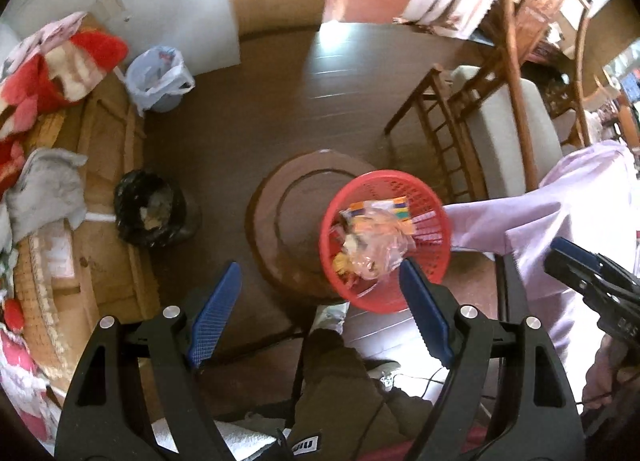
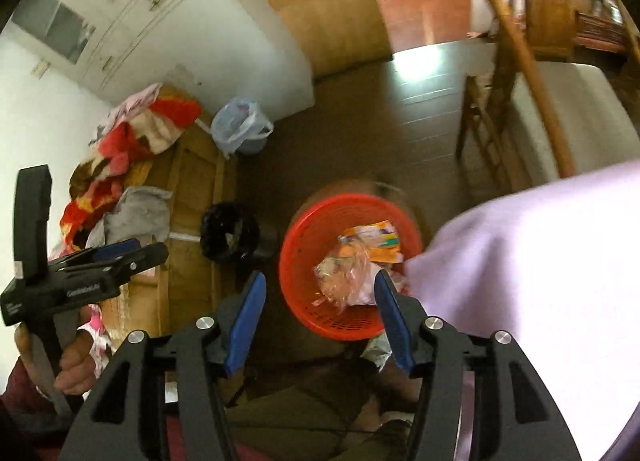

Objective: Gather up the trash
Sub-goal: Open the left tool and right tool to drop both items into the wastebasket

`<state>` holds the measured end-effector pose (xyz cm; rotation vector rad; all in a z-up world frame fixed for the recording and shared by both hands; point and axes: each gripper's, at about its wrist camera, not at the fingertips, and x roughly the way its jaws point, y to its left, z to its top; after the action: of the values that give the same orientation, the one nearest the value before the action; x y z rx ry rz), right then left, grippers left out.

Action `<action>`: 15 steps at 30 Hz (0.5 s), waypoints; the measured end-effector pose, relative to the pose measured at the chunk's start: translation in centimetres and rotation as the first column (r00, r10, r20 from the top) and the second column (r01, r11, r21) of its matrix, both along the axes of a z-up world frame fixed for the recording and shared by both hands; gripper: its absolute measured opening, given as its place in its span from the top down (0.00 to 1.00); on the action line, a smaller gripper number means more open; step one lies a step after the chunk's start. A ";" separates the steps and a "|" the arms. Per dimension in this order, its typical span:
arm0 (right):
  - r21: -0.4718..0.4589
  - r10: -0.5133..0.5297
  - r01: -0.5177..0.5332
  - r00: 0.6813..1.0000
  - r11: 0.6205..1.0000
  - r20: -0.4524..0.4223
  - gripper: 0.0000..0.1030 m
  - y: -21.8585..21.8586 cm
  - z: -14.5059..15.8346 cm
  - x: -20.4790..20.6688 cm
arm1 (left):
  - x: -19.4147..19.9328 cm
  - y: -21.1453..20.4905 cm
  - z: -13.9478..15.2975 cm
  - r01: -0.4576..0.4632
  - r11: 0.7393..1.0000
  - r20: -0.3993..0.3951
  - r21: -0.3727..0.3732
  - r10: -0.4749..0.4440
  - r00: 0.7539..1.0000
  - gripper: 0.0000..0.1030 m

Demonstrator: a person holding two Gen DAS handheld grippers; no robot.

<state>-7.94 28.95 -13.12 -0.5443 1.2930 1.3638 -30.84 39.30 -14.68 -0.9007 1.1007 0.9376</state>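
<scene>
A red plastic basket full of wrappers and clear plastic trash stands on a round brown stool; it also shows in the right wrist view. My left gripper is open and empty, above and short of the basket. My right gripper is open and empty, its right finger over the basket's near rim. A black-lined bin with trash inside stands on the floor to the left, also in the right wrist view.
A bin with a pale blue bag stands by the wall. A wooden bed with blankets lies left. A wooden chair and pale mattress stand right. A lilac cloth hangs close at right.
</scene>
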 end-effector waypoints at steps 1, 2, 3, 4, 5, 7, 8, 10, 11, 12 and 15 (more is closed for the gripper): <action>0.011 -0.025 0.025 1.000 1.000 0.009 0.46 -0.8 0.7 0.8 | 1.0 0.1 0.2 0.023 1.000 0.009 0.005 -0.023 1.000 0.23; 0.021 -0.045 0.044 0.999 0.999 0.014 0.46 -1.3 1.2 1.3 | 1.7 0.2 0.4 0.039 0.999 0.016 0.009 -0.040 0.999 0.23; 0.035 -0.074 0.073 0.997 0.997 0.020 0.46 -2.2 1.9 2.2 | 2.9 0.2 0.7 0.067 0.998 0.026 0.017 -0.067 0.997 0.23; 0.047 -0.103 0.102 0.994 0.994 0.023 0.46 -3.0 2.6 2.9 | 3.8 0.1 0.9 0.087 0.996 0.033 0.023 -0.087 0.996 0.23; 0.058 -0.131 0.130 0.991 0.990 0.026 0.46 -3.8 3.1 3.7 | 5.2 -0.1 1.3 0.120 0.992 0.042 0.033 -0.121 0.992 0.23; 0.088 -0.206 0.203 0.978 0.975 0.028 0.44 -6.3 4.2 5.4 | 7.6 -0.6 2.0 0.178 0.983 0.056 0.052 -0.181 0.982 0.23; 0.096 -0.232 0.228 0.972 0.969 0.028 0.44 -7.2 4.6 6.0 | 9.1 -1.1 2.4 0.215 0.975 0.064 0.063 -0.218 0.974 0.23; 0.121 -0.307 0.301 0.951 0.946 0.035 0.43 -10.0 5.5 7.5 | 12.2 -2.1 3.2 0.287 0.954 0.076 0.082 -0.293 0.953 0.23; 0.129 -0.333 0.326 0.942 0.937 0.040 0.43 -11.0 5.7 8.0 | 13.2 -2.5 3.5 0.313 0.945 0.079 0.089 -0.320 0.944 0.23; 0.140 -0.374 0.365 0.926 0.920 0.045 0.43 -12.6 6.0 8.6 | 14.7 -3.2 3.8 0.348 0.932 0.082 0.098 -0.356 0.931 0.22; 0.162 -0.480 0.467 0.876 0.869 0.049 0.41 -17.2 6.6 10.5 | 18.7 -5.5 4.4 0.446 0.887 0.086 0.117 -0.456 0.886 0.22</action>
<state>2.60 11.74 -6.51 -0.1619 1.1476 0.9967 -12.10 33.78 -10.30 -0.5717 1.0974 0.5386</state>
